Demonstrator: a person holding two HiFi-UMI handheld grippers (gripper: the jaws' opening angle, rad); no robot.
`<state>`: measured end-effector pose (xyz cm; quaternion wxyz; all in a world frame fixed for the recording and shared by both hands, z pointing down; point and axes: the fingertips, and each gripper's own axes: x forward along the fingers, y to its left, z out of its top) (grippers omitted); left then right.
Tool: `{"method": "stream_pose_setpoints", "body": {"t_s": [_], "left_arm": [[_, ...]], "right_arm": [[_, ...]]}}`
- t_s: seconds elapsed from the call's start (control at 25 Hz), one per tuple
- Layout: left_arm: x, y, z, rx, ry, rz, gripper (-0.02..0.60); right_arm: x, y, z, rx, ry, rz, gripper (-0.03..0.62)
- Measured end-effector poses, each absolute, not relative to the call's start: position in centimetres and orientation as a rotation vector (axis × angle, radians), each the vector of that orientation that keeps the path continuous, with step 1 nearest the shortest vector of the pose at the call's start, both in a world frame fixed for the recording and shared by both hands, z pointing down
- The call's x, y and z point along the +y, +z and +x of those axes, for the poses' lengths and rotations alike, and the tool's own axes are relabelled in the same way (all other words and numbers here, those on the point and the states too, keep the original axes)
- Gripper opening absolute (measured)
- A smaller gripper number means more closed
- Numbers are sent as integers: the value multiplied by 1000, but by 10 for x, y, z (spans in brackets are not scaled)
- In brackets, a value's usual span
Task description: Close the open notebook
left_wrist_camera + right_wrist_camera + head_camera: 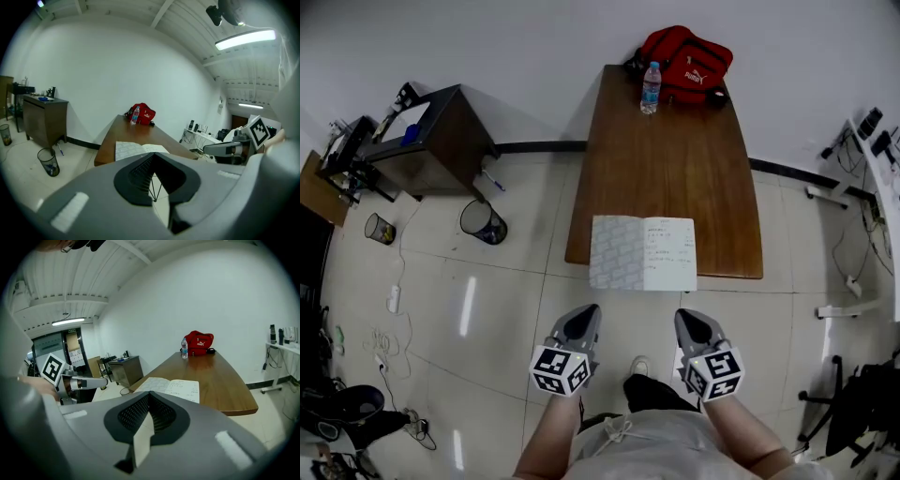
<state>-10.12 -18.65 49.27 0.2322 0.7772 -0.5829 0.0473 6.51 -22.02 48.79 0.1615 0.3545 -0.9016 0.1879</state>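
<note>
On the table [675, 159], notebook [642, 253] lies open beyond clenched left tool [581, 321] and right tool [695, 324].

Table [675, 159]: warm brown wood, glossy.
Notebook [642, 253] at the table's near edge: white pages. Left page covered in a pale grey repeat print, right page with faint dark writing.
Bag [686, 58] at the table's far end: red, white logo.
Bottle [651, 87] beside it: clear, blue cap.
Cabinet [441, 141] left of the table: dark brown.
Left gripper [585, 317] and right gripper [688, 321]: grey shells, black pads [140, 174], cubes [560, 369] in black-and-white squares.
Floor [487, 291]: off-white tiles.
</note>
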Motion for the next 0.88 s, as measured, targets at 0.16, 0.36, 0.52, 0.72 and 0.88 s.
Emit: {"method": "stream_pose_setpoints", "body": {"t_s": [0.16, 0.36, 0.52, 0.72, 0.88], "left_arm": [[-202, 526, -115, -1614, 140, 2039, 6], [-217, 575, -139, -1607, 142, 1899, 72], [-230, 611, -155, -1584, 116, 1817, 83], [-247, 640, -163, -1472, -147, 1687, 89], [-256, 648, -165, -1435, -177, 1674, 94]], "right_arm": [[-241, 516, 54, -2549, 623, 962, 8], [-264, 542, 33, -2535, 634, 902, 8], [-278, 558, 18, -2533, 599, 857, 8], [-280, 577, 17, -2507, 610, 832, 8], [-277, 579, 23, -2502, 621, 822, 8]]}}
